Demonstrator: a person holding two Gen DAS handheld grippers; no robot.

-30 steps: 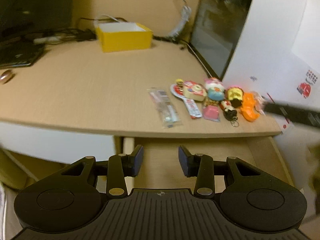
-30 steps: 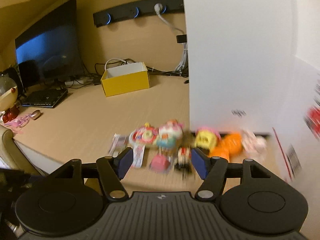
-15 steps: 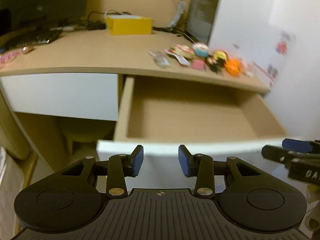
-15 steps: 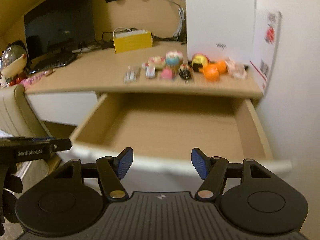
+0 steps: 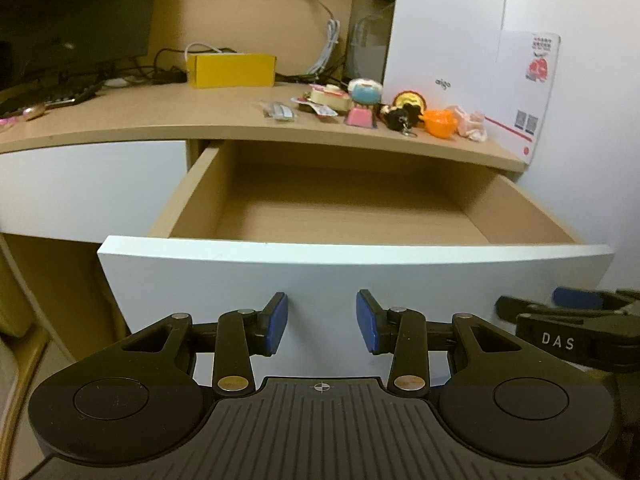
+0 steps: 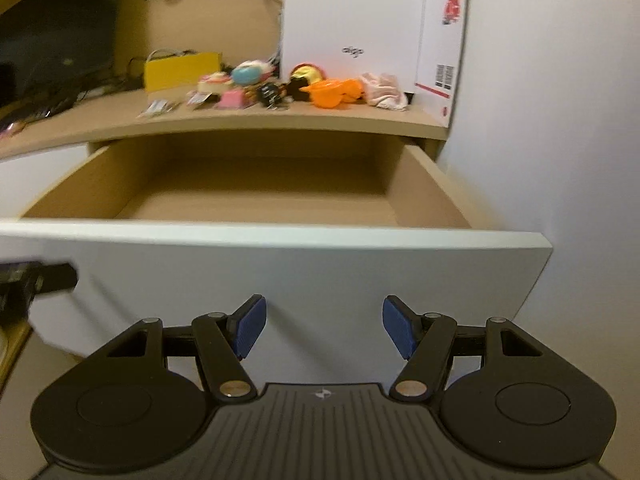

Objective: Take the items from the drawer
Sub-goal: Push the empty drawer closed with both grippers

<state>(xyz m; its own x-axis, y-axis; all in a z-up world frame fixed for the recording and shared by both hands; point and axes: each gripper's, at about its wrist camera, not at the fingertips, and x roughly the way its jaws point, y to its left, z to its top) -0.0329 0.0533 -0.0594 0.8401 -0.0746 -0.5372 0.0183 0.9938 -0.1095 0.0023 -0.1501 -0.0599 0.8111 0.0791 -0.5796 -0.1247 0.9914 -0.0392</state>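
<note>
While the wide wooden drawer with the white front panel (image 5: 352, 280) stood pulled out from under the light wooden worktop (image 5: 160, 116), both grippers hung low in front of that panel, not touching it. The left gripper (image 5: 322, 322) had its blue-padded jaws apart with nothing between them. The right gripper (image 6: 324, 332) had its jaws apart too, a bit wider, and they were also holding nothing. In the left wrist view, the right gripper showed at the right edge, beside the drawer front. The part of the drawer floor that could be seen was bare wood. The small things lay up on the worktop in a row near its front edge, just above the drawer. At the left end lay a clear plastic packet (image 5: 278, 111). Next came a round cream and pink toy (image 5: 330, 96), a fluffy blue and white toy (image 5: 365, 92) and a little pink block (image 5: 359, 117). Then came a dark toy with a yellow top and a key ring (image 5: 402, 114), an orange plastic toy (image 5: 440, 122) and a pale pink crumpled bag (image 5: 472, 124). Behind the row stood a big white box with a red sticker (image 5: 444, 40). Farther back sat a yellow cardboard box (image 5: 232, 70), near a dark screen (image 5: 72, 12).
</note>
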